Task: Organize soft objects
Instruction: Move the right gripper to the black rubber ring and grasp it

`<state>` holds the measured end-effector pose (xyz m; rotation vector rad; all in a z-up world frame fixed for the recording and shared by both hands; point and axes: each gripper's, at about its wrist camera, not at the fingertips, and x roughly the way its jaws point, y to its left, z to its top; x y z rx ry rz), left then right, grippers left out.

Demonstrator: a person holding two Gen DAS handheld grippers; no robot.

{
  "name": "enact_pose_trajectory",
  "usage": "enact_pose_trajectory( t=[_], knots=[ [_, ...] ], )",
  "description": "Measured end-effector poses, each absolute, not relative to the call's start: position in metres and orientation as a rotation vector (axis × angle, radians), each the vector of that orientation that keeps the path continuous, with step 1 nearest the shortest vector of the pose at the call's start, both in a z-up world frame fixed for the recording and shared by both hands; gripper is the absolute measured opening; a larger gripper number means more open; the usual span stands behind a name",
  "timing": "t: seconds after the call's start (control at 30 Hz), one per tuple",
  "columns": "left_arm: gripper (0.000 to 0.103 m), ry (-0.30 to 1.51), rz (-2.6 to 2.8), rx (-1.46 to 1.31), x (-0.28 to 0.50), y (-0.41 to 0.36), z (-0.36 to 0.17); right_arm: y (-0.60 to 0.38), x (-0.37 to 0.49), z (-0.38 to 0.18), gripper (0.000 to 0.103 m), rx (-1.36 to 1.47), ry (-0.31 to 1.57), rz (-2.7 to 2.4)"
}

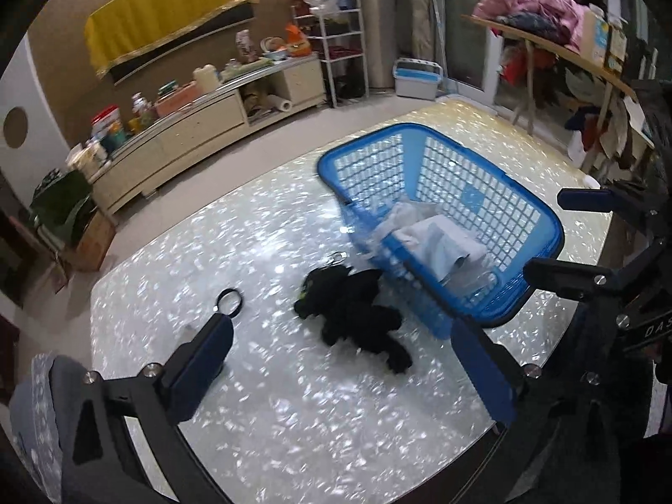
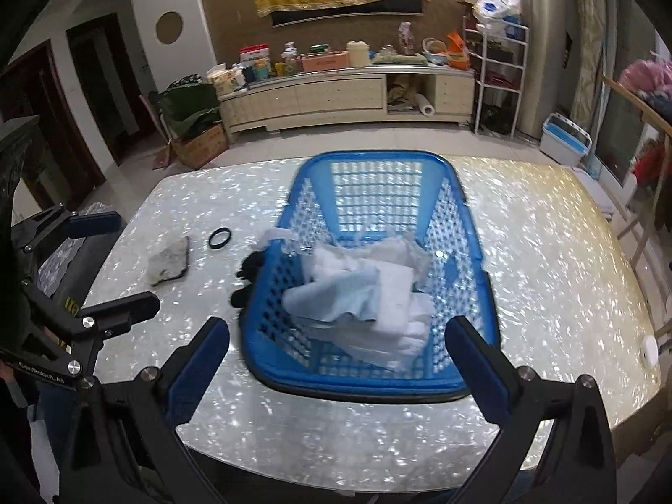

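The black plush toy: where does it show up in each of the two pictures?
Left wrist view: the black plush toy lies in plain sight on the table, low and centre, against the blue basket's near-left corner.
Right wrist view: only dark bits of it peek out left of the basket, mid-picture.
Shared landmark: the blue basket holding pale cloths.

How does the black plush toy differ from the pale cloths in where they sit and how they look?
The black plush toy lies on the table outside the blue basket, against its side; the pale cloths are piled inside it. The toy is dark and compact; the cloths are white and light blue, crumpled and spread. Neither is gripped.
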<state>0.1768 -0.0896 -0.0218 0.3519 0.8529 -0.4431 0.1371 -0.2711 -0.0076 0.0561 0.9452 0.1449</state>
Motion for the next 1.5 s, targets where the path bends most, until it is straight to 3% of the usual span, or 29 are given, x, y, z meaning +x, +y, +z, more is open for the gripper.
enact_pose_trajectory(
  t=[0.63, 1.5],
  knots=[
    [0.103, 0.883, -0.272, 0.171, 0.173, 0.042, -0.028, -0.161, 0.177, -0.016, 0.103, -0.084, 0.970, 0.301],
    [0.103, 1.058, -0.188, 0.006, 0.260, 0.146, -0.106, -0.059, 0.284, -0.094, 0.103, -0.135, 1.106, 0.370]
  ],
)
